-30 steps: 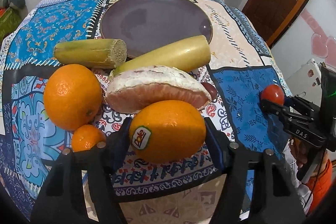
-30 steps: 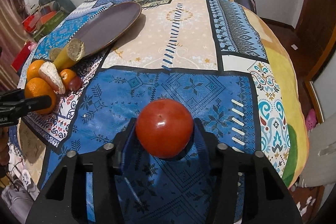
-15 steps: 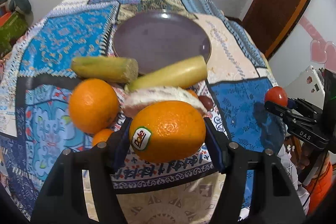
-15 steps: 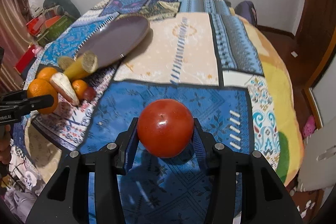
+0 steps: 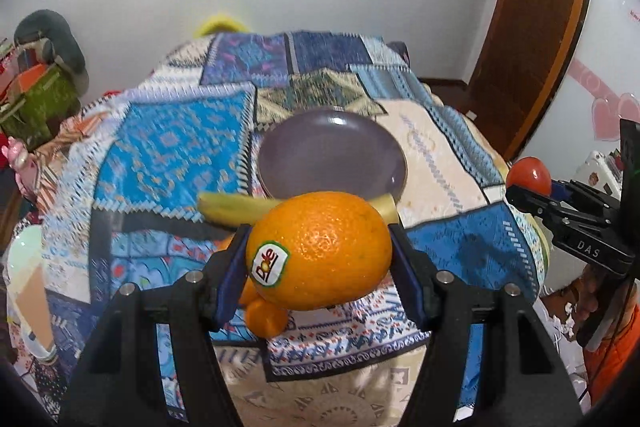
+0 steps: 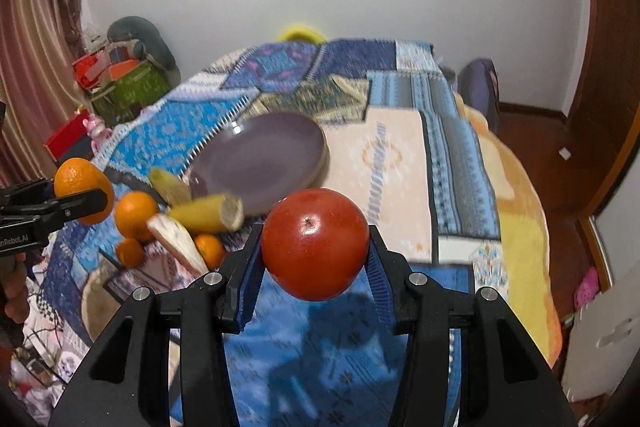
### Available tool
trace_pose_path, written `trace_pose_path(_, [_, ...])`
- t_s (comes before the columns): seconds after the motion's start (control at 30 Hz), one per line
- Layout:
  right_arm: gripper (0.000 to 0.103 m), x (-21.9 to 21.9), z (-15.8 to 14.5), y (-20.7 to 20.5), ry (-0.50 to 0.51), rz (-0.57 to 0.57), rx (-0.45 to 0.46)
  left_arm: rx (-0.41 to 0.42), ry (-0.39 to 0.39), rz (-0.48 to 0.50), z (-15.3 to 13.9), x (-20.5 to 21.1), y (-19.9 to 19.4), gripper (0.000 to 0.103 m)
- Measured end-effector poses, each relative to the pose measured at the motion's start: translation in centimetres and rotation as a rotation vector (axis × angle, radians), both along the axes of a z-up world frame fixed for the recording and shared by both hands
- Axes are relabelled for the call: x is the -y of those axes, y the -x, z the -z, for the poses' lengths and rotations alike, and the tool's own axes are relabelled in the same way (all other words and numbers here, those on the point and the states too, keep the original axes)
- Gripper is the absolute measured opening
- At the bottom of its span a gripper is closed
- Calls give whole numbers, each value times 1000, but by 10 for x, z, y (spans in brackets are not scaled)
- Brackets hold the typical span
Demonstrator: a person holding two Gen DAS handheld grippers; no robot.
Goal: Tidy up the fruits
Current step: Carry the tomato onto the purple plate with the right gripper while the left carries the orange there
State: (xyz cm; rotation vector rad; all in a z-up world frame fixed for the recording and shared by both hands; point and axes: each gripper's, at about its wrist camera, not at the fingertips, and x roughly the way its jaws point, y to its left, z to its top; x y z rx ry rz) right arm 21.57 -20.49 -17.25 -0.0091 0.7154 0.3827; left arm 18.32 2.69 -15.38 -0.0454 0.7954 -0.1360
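The left tongs (image 5: 320, 259) clamp an orange (image 5: 319, 250); the right tongs (image 6: 314, 251) clamp a tomato (image 6: 315, 243). Carry both level to the plate (image 5: 332, 157), lowering fully before letting go.

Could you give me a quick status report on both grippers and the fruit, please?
Left gripper shut on orange, right gripper on tomato, both airborne. Purple plate empty. Nothing in the way.

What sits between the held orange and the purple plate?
The yellow stalk pieces lie on the cloth just in front of the plate. The orange in the left gripper is lifted above them, so nothing visible blocks it.
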Motion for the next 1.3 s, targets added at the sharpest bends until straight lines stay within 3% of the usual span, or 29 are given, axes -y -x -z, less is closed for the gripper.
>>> trace_pose_path(0.37, [44, -20, -30, -18, -15, -26, 95, 73, -18, -50, -22, -22, -19, 65])
trace_pose_path(0.73, [44, -44, -35, -47, -18, -62, 125, 110, -23, -82, -29, -34, -54, 65])
trace_pose_path(1.3, [44, -77, -10, -116, 24, -84, 72, 17, -19, -54, 18, -29, -132, 65])
